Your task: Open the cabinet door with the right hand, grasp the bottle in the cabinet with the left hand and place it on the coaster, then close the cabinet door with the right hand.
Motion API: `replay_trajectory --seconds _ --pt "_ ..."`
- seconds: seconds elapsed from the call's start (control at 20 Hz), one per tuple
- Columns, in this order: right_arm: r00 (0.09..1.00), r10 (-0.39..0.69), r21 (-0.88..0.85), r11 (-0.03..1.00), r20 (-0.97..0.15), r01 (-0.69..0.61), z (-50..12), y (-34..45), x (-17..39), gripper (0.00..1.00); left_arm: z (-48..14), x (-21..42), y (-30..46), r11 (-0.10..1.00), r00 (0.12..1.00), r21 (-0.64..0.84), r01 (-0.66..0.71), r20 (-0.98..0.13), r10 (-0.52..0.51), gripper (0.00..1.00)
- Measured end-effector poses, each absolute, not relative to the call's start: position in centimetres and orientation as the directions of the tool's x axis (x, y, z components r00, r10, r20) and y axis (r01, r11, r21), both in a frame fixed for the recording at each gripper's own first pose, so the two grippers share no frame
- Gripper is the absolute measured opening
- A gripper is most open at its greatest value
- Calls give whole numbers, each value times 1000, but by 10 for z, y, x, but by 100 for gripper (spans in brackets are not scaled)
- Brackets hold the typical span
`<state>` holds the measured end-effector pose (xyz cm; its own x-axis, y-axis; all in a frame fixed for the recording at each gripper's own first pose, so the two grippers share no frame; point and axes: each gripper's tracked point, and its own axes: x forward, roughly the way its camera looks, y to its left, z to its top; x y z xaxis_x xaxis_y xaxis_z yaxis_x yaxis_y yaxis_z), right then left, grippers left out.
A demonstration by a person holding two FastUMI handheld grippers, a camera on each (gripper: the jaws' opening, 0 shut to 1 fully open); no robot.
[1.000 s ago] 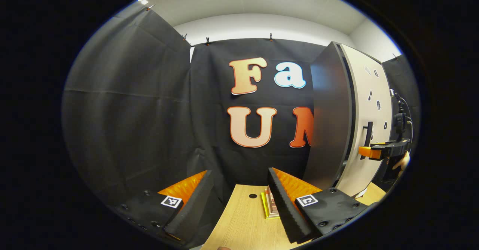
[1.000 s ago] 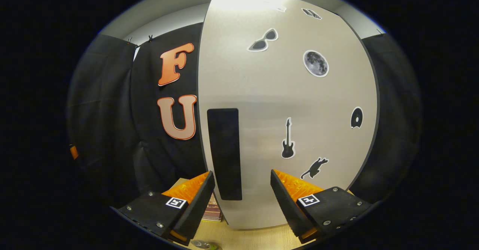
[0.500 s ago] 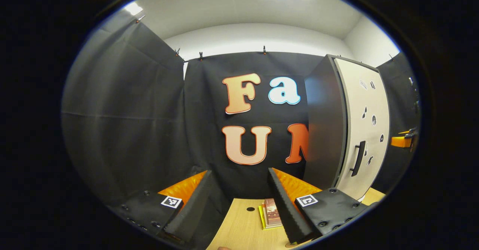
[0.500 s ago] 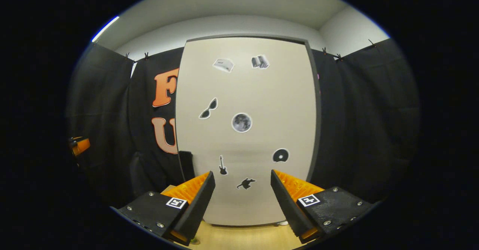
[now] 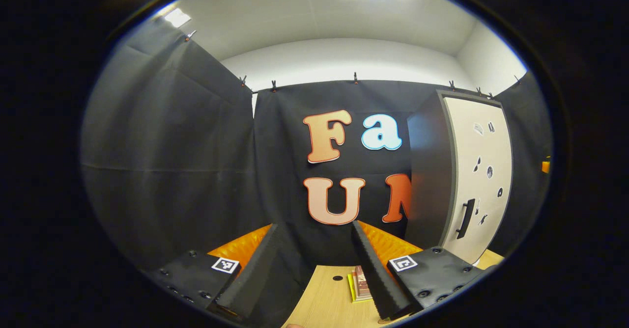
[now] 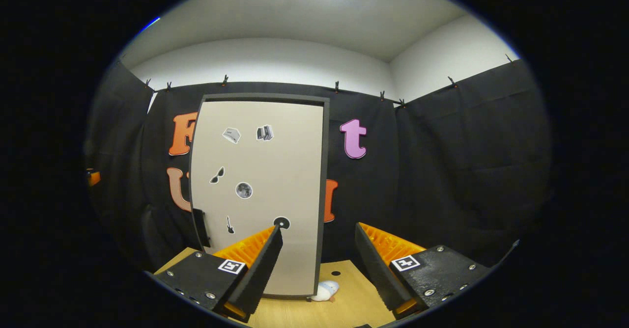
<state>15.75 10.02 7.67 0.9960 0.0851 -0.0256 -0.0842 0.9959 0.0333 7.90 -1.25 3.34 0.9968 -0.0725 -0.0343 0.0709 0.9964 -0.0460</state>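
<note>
Both held level over table (image 6: 295,313), well back from cabinet door (image 6: 260,190): L gripper (image 5: 314,264) & R gripper (image 6: 317,264) fingers spread, empty.

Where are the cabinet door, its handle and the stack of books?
cabinet door (image 6: 265,171): right gripper view, middle of its pale front.
handle (image 5: 465,218): left gripper view, middle of the dark bar.
stack of books (image 5: 360,282): left gripper view, top cover.
</note>
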Motion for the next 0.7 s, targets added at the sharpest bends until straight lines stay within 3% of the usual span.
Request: replay_trajectory --seconds 0.35,0.7 --pt "998 55 29 998 -35 -54 70 98 125 92 43 63 14 999 999 -20 43 -16 -43 94" --pt "999 42 21 999 -30 -42 71 119 88 93 43 63 27 996 996 -26 82 -24 -82 94"
